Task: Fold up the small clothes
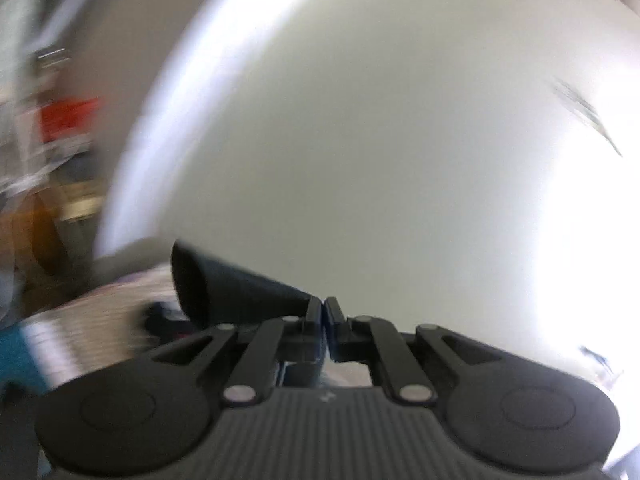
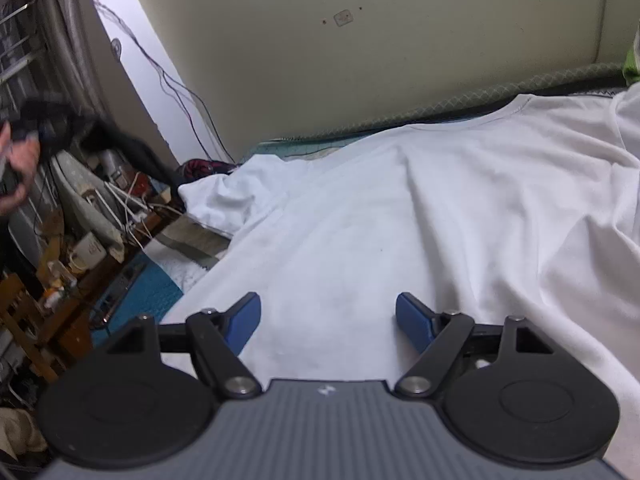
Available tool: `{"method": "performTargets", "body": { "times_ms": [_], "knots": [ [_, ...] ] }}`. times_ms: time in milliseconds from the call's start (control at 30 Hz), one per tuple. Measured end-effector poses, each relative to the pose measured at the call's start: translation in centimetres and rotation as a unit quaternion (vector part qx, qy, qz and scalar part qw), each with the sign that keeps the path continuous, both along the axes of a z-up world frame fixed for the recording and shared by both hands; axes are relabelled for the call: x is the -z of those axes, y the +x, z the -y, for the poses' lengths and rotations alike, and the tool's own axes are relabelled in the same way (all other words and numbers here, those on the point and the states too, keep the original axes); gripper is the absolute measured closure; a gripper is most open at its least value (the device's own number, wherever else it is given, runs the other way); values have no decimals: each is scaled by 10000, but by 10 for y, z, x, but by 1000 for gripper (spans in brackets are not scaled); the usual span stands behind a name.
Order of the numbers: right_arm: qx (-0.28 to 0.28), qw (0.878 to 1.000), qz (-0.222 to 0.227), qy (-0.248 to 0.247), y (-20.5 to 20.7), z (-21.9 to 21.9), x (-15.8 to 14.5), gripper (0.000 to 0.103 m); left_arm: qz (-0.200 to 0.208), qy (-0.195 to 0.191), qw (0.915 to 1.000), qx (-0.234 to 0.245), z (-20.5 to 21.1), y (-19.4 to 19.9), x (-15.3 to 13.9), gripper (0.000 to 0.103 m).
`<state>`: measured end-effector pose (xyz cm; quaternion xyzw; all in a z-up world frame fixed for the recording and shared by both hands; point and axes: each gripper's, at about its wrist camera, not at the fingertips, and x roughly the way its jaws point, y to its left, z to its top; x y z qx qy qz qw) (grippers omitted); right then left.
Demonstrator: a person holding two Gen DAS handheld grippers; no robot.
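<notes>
A white T-shirt lies spread on the bed, its collar towards the wall and one sleeve bunched at the left. My right gripper hovers just above its near part, blue pads wide open with nothing pinched. My left gripper is shut, and a dark piece of clothing sticks out leftward from its closed tips. The left wrist view is heavily blurred and faces a pale wall. At the far left of the right wrist view, a person's hand is raised with the dark garment hanging from it.
A pale wall runs behind the bed, with cables trailing down it. Left of the bed is a cluttered area of mugs, wires and wooden furniture. A teal mat lies below. Something green shows at the right edge.
</notes>
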<state>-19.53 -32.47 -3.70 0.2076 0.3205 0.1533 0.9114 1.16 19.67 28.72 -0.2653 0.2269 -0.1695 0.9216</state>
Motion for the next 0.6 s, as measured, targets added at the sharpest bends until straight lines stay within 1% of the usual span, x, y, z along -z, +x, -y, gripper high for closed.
{"method": "performTargets", "body": {
  "times_ms": [33,67,100,133,200,233,267,300,333,367,400,467,533,567,600],
  "knots": [
    [14,10000,-3,62,0,1,0,31,150,92,9993,340,26,-5,-14,100],
    [27,9999,-7,115,0,2,1,31,321,197,9964,755,58,-13,-28,100],
    [32,9999,-11,155,0,3,1,31,457,287,9919,1150,87,-22,-38,100],
    [37,9998,-12,181,0,4,1,31,560,382,9851,1583,118,-32,-46,99],
    [32,9998,-3,182,0,3,0,31,560,603,9620,2604,181,-50,-50,93],
    [32,9998,5,179,-1,2,0,31,538,760,9484,3031,209,-59,-48,91],
    [32,9998,10,179,-2,4,-1,31,570,965,9353,3357,233,-68,-43,90],
    [31,9998,13,187,-2,4,-1,31,612,1160,9271,3510,250,-74,-38,90],
    [28,9998,15,202,-3,4,-1,31,625,1330,9227,3565,263,-76,-31,90],
    [34,9997,19,220,-4,4,-1,31,574,1417,9217,3565,270,-74,-24,90],
    [20,9997,26,241,-4,6,-1,31,468,1444,9242,3504,271,-65,-16,90],
    [-45,9994,70,328,-5,9,-1,31,236,1555,9360,3151,266,-40,5,90],
    [-110,9989,158,437,-7,11,-2,30,18,1833,9442,2738,255,-10,34,84],
    [-156,9983,214,515,-8,13,-4,30,-174,1984,9475,2501,246,9,55,76],
    [-176,9976,247,628,-10,16,-7,30,-391,2140,9492,2274,239,24,75,73]
  ]
}}
